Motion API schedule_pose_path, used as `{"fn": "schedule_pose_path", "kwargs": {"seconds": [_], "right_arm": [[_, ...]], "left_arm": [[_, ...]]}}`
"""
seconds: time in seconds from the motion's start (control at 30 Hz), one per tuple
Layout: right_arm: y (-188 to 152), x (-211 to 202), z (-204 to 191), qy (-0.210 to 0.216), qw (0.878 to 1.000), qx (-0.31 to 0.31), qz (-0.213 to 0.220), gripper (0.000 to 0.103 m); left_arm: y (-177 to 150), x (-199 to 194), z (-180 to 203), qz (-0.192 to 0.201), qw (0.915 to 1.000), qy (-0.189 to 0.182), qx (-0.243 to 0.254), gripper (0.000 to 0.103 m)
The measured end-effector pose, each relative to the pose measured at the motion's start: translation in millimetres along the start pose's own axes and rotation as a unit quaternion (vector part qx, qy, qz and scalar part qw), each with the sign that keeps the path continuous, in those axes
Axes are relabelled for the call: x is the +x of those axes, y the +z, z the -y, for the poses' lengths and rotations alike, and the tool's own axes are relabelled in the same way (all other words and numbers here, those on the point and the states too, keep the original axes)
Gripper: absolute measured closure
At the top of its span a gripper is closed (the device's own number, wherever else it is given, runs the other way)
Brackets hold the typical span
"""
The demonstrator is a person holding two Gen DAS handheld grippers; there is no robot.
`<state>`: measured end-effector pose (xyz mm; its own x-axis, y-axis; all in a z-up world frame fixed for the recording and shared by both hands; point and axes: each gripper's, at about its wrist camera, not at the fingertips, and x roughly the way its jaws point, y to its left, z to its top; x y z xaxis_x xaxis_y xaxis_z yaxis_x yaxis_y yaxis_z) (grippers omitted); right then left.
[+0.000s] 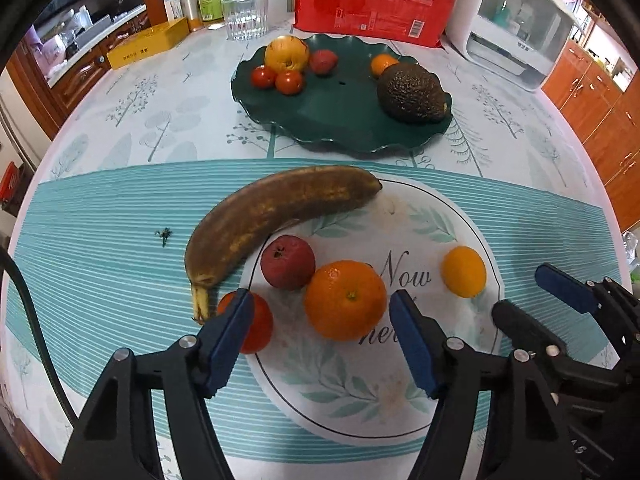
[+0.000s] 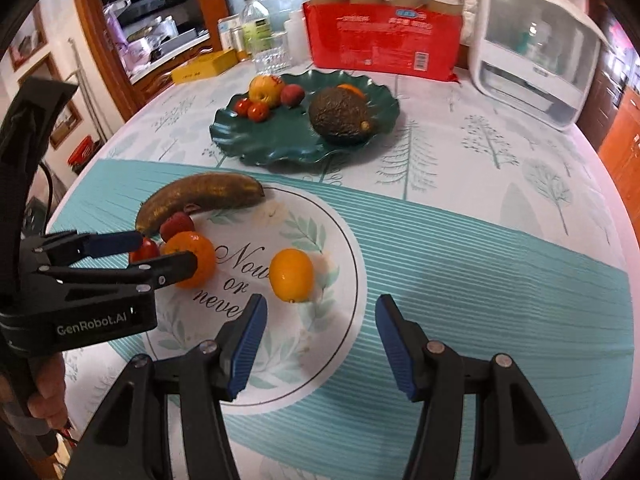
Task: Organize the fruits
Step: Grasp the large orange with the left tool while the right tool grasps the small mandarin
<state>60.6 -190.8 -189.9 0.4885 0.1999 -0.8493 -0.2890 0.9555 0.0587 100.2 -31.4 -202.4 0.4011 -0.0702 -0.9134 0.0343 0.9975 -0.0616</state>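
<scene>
While the left gripper [image 1: 322, 344] hangs low with its blue pads apart on either side of a big, glossy orange [image 1: 345, 300], not pressing it, the right gripper [image 2: 320, 348] stands apart, empty, near a small yellow-orange citrus [image 2: 291, 275]. Both fruits lie on the tablecloth's round white patch [image 2: 320, 352], beside a browned banana [image 1: 272, 216], a dull red fruit [image 1: 288, 262] and a tomato [image 1: 256, 326]. Behind sits a dark green plate [image 1: 340, 120] holding an avocado [image 1: 412, 92].

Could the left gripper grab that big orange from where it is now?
Probably yes. The left gripper has its fingers open on either side of the big orange, with nothing between. The red fruit touches the orange's far side, clear of the fingers.
</scene>
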Motion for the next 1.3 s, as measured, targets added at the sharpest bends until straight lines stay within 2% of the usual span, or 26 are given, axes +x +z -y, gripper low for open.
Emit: {"fn": "schedule_pose_path", "kwargs": {"seconds": [0.17, 0.27, 0.4, 0.57, 0.93, 1.3], "right_arm": [[0.3, 14.4, -5.1, 0.008, 1.0, -0.017, -0.007, 0.052], [1.1, 22.2, -8.5, 0.007, 1.0, -0.027, -0.007, 0.056], [3.5, 30.8, -9.9, 0.008, 0.999, -0.031, -0.009, 0.06], [6.5, 37.7, -12.8, 0.008, 0.999, -0.04, -0.005, 0.073], [1.4, 29.9, -8.5, 0.002, 0.999, -0.041, 0.002, 0.073], [-1.3, 27.3, -7.0, 0.005, 0.999, -0.034, 0.003, 0.073]], "left_arm": [[-0.4, 0.0, 1.2, -0.001, 1.0, 0.003, 0.001, 0.038], [-2.3, -1.2, 4.1, -0.005, 1.0, -0.005, 0.003, 0.046], [-5.4, 0.0, 8.4, -0.009, 0.9999, -0.005, 0.009, 0.047], [-5.9, 9.8, 13.5, -0.027, 0.9996, -0.007, 0.008, 0.054], [2.3, 30.0, 14.9, -0.047, 0.9987, 0.004, -0.02, 0.056], [2.5, 29.6, 16.0, -0.036, 0.9989, 0.01, -0.028, 0.06]]}}
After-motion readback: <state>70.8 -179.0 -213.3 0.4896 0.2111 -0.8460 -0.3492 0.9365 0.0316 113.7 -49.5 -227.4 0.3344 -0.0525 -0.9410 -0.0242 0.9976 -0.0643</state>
